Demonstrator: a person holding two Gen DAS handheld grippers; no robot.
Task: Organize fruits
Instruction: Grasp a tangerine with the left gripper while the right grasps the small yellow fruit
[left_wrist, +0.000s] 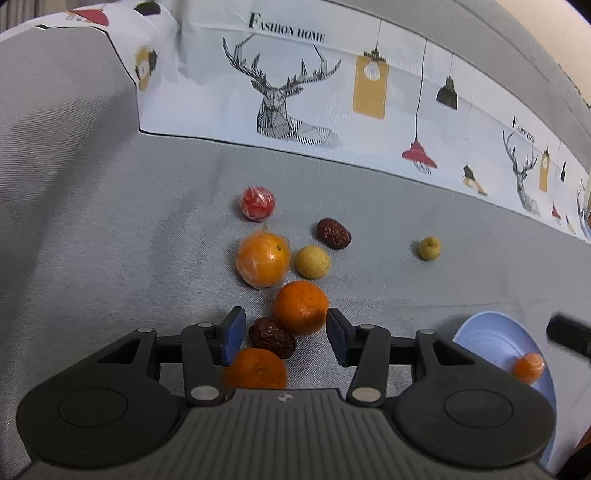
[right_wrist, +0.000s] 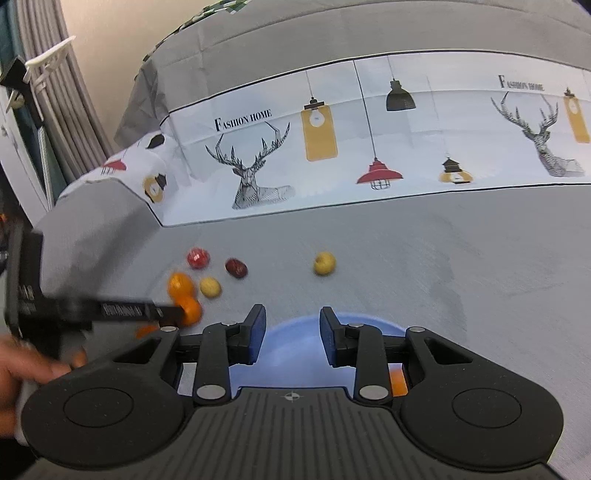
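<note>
Loose fruit lies on a grey bedspread. My left gripper (left_wrist: 285, 338) is open and hangs low over the pile. Between its blue pads sit an orange (left_wrist: 301, 308) and a brown date (left_wrist: 271, 338), neither touched by a pad. Another orange (left_wrist: 256, 369) lies just under the left finger. Beyond are a wrapped orange (left_wrist: 263, 264), a small yellow fruit (left_wrist: 313, 262), a second date (left_wrist: 333, 233), a red wrapped fruit (left_wrist: 257, 203) and a lone yellow-green fruit (left_wrist: 429, 248). My right gripper (right_wrist: 293, 336) is open and empty above the blue plate (right_wrist: 295, 326), which holds a mandarin (right_wrist: 398, 382).
A white printed band with deer and lamps (left_wrist: 280, 99) crosses the bedspread behind the fruit. In the right wrist view a person's hand (right_wrist: 29, 365) holds the blurred left gripper at the left. Curtains and a rack (right_wrist: 48, 74) stand beyond the bed's left corner.
</note>
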